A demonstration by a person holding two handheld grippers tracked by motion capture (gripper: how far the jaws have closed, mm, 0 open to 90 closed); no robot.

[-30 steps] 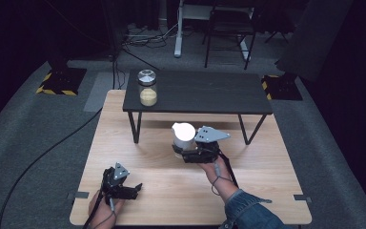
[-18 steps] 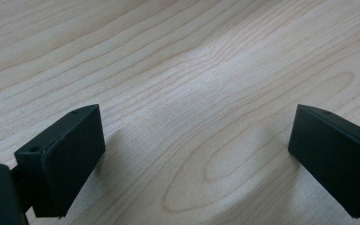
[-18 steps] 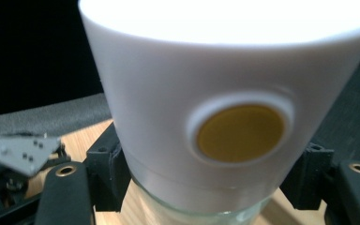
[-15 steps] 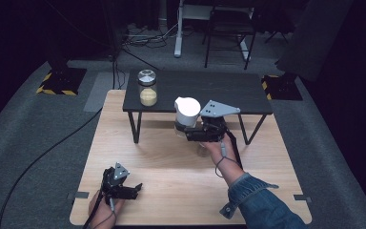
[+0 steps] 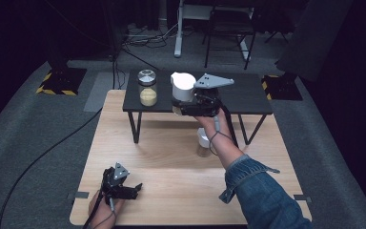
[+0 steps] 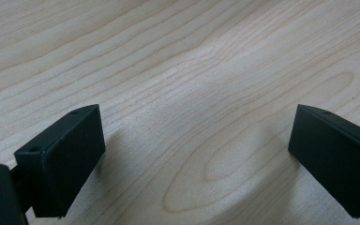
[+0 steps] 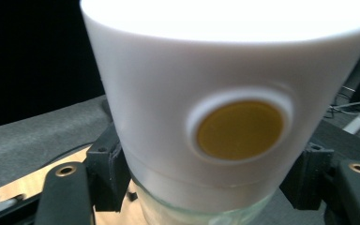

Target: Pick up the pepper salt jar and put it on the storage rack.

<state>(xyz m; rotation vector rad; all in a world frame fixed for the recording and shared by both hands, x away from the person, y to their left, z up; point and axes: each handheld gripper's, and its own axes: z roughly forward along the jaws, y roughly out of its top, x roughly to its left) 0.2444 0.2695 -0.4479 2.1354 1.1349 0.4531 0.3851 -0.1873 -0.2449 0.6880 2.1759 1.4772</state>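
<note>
My right gripper (image 5: 185, 101) is shut on a jar (image 5: 183, 86) with a wide white cap, held in the air at the front edge of the black side table (image 5: 248, 98). In the right gripper view the jar (image 7: 168, 93) shows a round yellow window in its white cap and clear glass below, with the jaws of the right gripper (image 7: 211, 187) pressed on both sides. My left gripper (image 5: 134, 189) rests on the wooden table (image 5: 171, 167) at the front left. Its jaws stand wide over bare wood, as the left gripper (image 6: 197, 154) view shows.
A glass jar with a metal lid (image 5: 147, 88) and yellow contents stands on the left part of the black side table. A second white-capped jar (image 5: 202, 142) stands on the wooden table beside my right forearm. Dark floor, cables and chair legs lie beyond.
My right gripper has lifted the white-capped jar and carried it away from me, up to the black side table's height. The second jar has come into view. The left gripper stayed still.
</note>
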